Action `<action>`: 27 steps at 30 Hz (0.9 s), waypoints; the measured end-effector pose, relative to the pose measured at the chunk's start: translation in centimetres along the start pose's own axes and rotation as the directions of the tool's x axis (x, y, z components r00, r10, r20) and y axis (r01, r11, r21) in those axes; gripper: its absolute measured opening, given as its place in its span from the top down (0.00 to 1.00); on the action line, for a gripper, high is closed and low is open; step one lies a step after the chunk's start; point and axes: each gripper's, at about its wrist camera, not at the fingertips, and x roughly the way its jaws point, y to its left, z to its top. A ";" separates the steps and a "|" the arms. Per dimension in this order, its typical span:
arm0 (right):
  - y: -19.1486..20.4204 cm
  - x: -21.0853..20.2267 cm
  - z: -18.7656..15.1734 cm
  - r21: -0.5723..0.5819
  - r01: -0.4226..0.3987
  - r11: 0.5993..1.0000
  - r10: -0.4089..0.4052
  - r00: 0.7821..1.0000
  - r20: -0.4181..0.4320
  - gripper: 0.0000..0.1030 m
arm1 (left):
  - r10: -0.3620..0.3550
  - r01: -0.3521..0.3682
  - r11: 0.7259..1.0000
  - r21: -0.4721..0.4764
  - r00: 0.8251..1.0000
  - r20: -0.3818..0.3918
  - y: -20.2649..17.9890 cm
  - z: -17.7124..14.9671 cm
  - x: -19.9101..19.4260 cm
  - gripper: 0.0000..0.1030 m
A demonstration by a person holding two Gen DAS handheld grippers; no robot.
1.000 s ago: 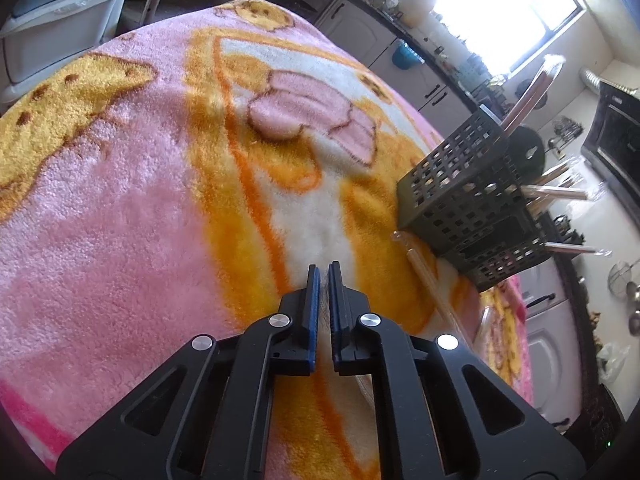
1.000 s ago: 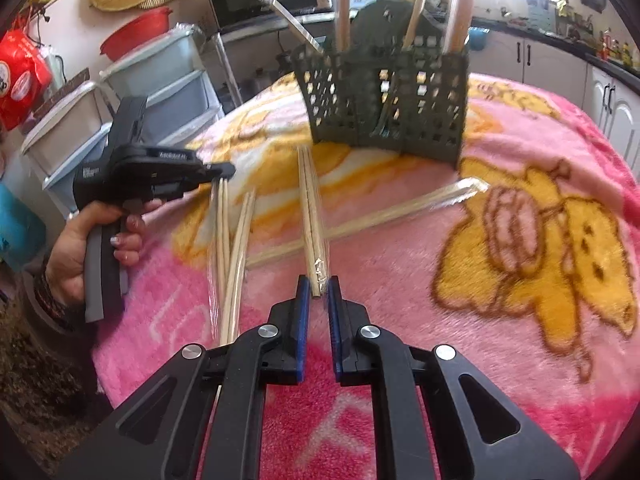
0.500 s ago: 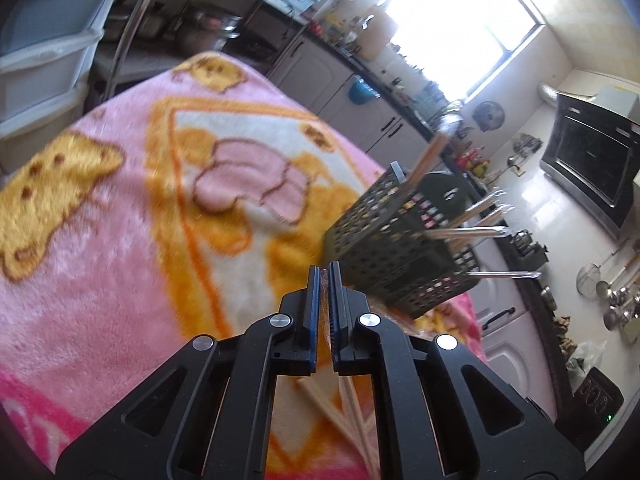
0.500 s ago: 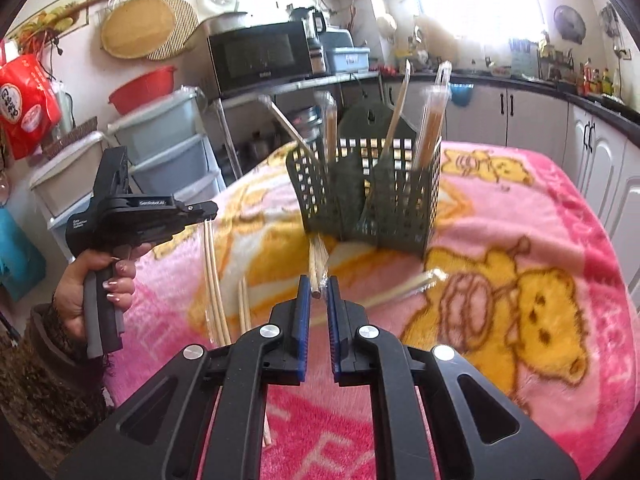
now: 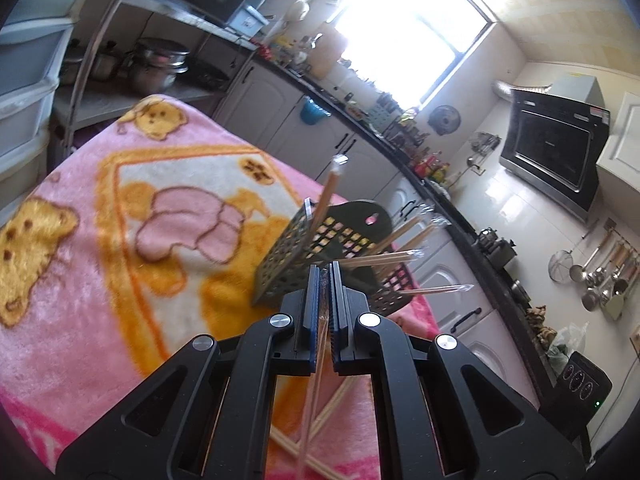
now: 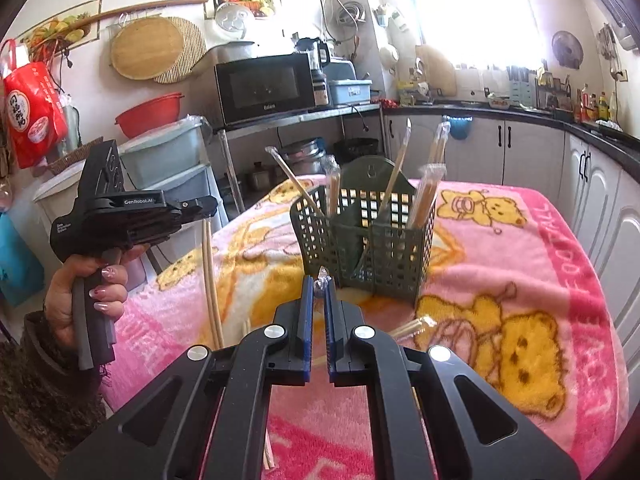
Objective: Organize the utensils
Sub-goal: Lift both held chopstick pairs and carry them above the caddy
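Observation:
A dark green perforated utensil caddy [image 6: 366,240] stands on the pink blanket and holds several wrapped chopstick pairs [image 6: 426,196]. It also shows in the left wrist view [image 5: 316,256]. My left gripper [image 5: 324,276] is shut on a wrapped chopstick pair [image 5: 316,384], lifted above the blanket; in the right wrist view it [image 6: 210,206] holds the pair hanging down [image 6: 210,276]. My right gripper [image 6: 316,286] is shut on another wrapped pair [image 6: 321,280], raised in front of the caddy.
More wrapped chopsticks lie on the blanket [image 5: 328,404] and near the caddy [image 6: 412,326]. The blanket-covered table [image 6: 520,280] stands between storage drawers [image 6: 176,168] at left and kitchen cabinets [image 6: 520,148] behind.
Both grippers have risen from the blanket, each lifting a wrapped chopstick pair. The caddy now sits lower and nearer in both views.

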 end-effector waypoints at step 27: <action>-0.8 -3.9 4.6 -0.002 0.017 1.000 -0.017 0.982 0.188 0.95 | -0.186 0.179 0.974 0.136 0.982 0.042 -8.0 3.6 0.3 0.98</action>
